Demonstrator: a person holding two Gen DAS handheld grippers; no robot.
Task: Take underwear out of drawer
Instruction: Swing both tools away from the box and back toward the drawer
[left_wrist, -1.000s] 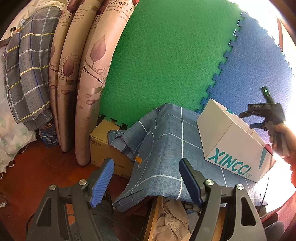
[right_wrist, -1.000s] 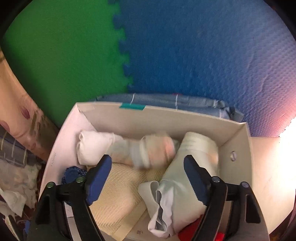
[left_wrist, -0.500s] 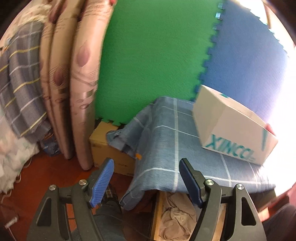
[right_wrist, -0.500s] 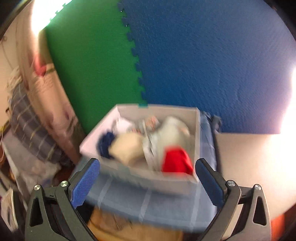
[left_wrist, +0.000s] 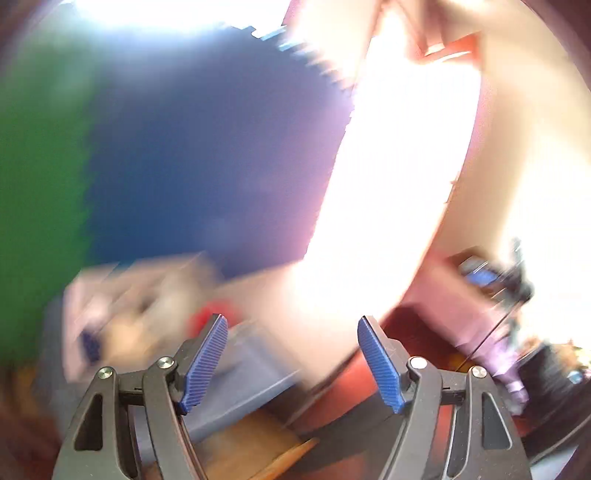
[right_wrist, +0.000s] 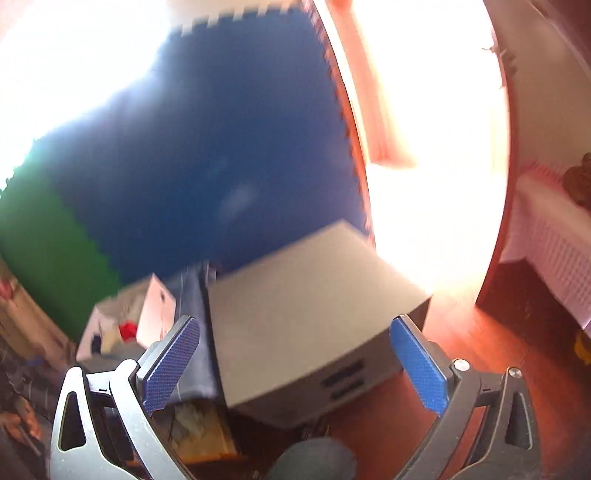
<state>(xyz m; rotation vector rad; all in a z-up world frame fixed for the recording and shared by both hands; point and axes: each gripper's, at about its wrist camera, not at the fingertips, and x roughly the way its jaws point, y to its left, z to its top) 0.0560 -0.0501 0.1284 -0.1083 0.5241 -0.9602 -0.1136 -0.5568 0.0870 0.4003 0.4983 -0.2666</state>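
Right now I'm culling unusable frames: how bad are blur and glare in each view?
Left wrist view: heavy motion smear, window glare blown out, only the left tool sharp. Right wrist view: milder blur, white box soft, glare washes the right side.

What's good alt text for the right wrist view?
The right gripper has its blue-padded jaws wide open and empty, aimed at a grey cabinet in front of a blue foam mat wall. To the left, a white box of folded clothes, one red item showing, sits on blue cloth. The picture is motion-blurred, with window glare at right.
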